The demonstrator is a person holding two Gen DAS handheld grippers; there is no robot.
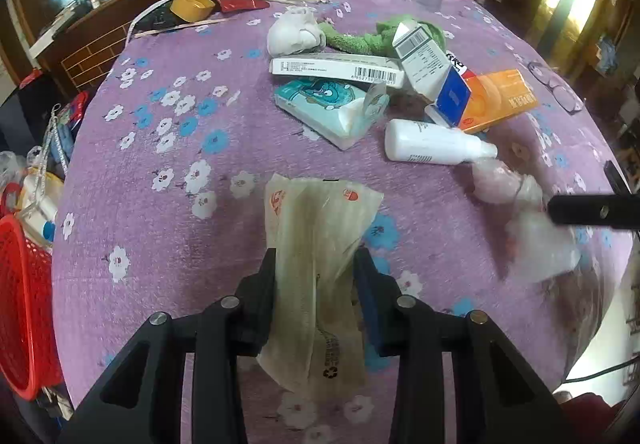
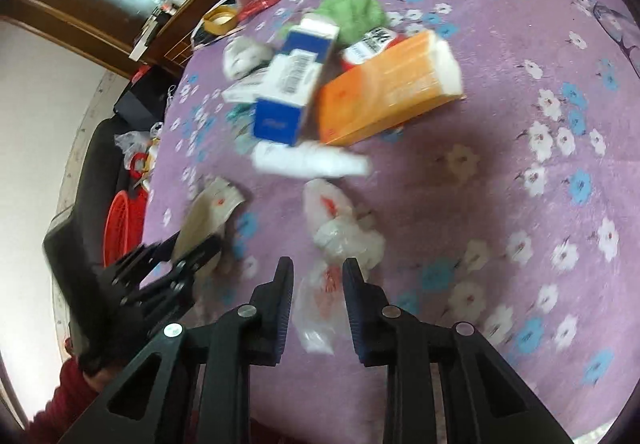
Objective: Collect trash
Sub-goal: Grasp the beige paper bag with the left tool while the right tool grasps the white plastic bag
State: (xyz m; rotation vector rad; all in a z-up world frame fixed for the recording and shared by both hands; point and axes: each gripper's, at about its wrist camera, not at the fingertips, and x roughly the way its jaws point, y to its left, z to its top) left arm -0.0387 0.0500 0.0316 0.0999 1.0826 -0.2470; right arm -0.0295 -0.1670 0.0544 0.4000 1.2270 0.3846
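At the far left, a red basket (image 1: 22, 308) sits off the edge of the purple flowered tablecloth (image 1: 168, 212). The left gripper (image 1: 316, 264) is clamped on a greasy paper wrapper (image 1: 320, 228) that lies on the cloth. Behind it lie a tissue pack (image 1: 328, 108), a white bottle (image 1: 432, 142) and an orange box (image 1: 500, 100). To the right, the right gripper (image 2: 318, 276) stands narrow around a crumpled plastic bag (image 2: 320, 304); blur hides whether its pads press it.
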